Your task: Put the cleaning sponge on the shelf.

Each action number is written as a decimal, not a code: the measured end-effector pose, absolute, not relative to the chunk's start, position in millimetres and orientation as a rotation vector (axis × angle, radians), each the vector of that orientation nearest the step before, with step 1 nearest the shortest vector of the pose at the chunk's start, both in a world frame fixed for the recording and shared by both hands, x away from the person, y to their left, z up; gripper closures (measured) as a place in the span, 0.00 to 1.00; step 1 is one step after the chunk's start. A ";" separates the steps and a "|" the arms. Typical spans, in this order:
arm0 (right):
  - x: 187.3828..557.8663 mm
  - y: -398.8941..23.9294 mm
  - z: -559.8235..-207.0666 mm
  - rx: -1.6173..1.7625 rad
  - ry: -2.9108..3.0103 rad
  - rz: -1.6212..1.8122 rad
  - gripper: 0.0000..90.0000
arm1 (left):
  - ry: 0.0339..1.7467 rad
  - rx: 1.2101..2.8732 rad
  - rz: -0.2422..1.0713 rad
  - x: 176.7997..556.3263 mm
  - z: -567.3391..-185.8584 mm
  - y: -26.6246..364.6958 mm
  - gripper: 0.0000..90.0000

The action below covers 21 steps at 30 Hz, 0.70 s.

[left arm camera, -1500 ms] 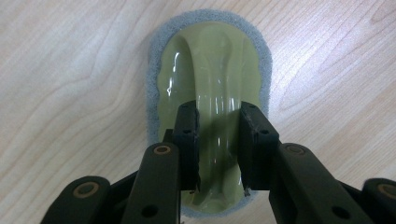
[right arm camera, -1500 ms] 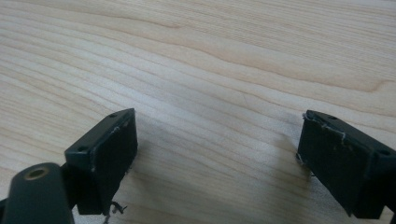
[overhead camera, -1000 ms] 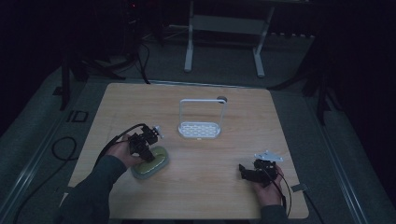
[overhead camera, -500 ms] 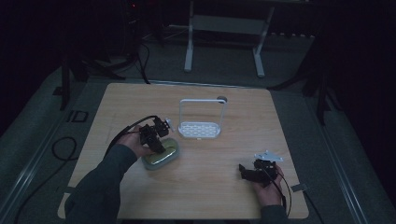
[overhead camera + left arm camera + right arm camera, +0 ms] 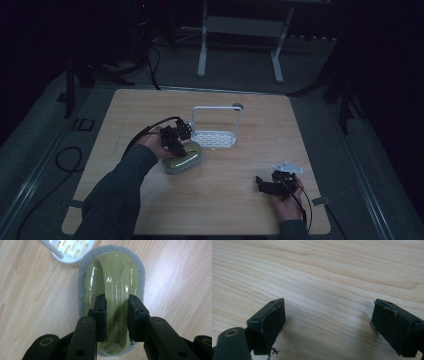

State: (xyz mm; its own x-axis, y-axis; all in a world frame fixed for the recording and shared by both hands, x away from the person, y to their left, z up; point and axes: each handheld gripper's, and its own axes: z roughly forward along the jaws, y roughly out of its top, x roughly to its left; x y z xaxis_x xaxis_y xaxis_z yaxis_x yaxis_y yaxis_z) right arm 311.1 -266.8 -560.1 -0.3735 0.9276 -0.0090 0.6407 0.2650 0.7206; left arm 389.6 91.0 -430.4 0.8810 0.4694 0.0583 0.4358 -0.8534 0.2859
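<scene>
On the tabletop (image 5: 250, 200), our white rack (image 5: 215, 137) hasn't moved. The green scrubber (image 5: 184, 156) has come from the left toward it, now just beside. Left tongs (image 5: 117, 315) clamp its handle ridge; right tongs (image 5: 327, 325) wide, holding nothing.

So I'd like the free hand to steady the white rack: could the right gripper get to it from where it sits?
Probably yes. The right gripper is open and holds nothing, and bare table lies between it and the white rack. The scrubber, held by the left gripper, sits off to the side.
</scene>
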 end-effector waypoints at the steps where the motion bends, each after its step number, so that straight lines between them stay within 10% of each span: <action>1: 311.1 -266.8 -560.1 1.418 2.109 0.889 0.13 | 0.671 2.790 0.188 391.1 -429.6 89.5 0.80; 21: 311.2 -266.8 -560.1 1.418 2.108 0.890 0.13 | 0.472 2.814 0.257 406.5 -416.8 54.0 0.80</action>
State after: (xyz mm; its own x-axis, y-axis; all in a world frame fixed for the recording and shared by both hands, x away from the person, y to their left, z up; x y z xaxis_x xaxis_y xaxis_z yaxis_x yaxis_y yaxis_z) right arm 311.2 -266.8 -560.1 -0.3736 0.9275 -0.0092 0.6401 0.2650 0.7211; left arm 406.5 54.0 -416.8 0.9310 0.3418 0.1279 0.2929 -0.9088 0.2971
